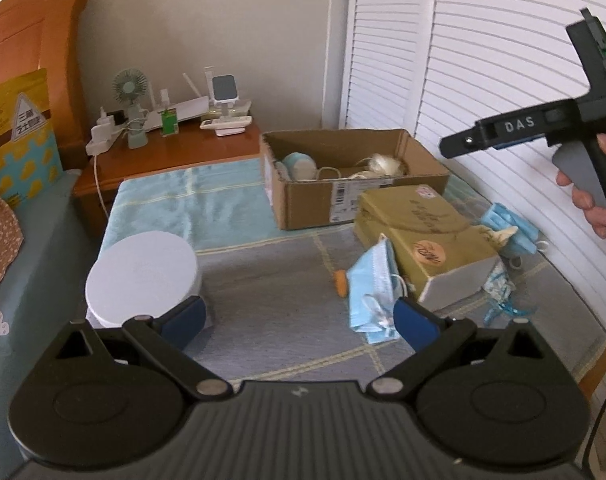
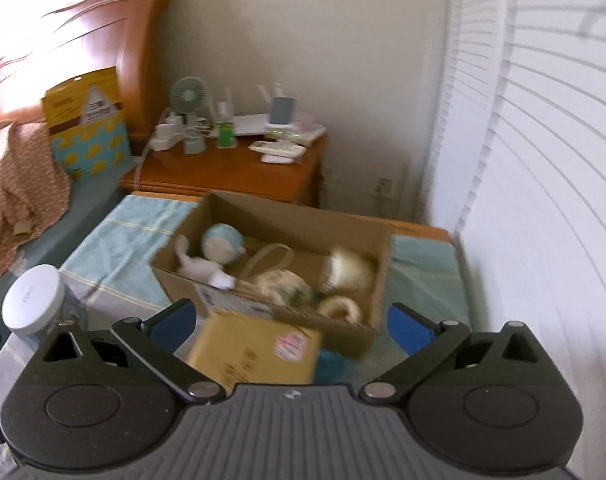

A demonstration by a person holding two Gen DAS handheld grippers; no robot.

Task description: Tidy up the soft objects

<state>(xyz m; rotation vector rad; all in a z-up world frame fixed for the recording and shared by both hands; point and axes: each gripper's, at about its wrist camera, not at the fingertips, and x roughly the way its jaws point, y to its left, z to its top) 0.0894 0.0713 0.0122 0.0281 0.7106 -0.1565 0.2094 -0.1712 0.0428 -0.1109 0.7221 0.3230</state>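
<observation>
Plush toy (image 2: pixel 219 250) and fluffy bits already in box (image 1: pixel 407 184); masks (image 1: pixel 373 280) left on cloth. Both claws gape empty: left (image 1: pixel 299 322), right (image 2: pixel 291 324).

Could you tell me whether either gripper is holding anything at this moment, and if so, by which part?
Nothing is held. The left gripper stands open above the bedspread beside a blue face mask, and the right gripper is open, empty, over the cardboard box.
</observation>
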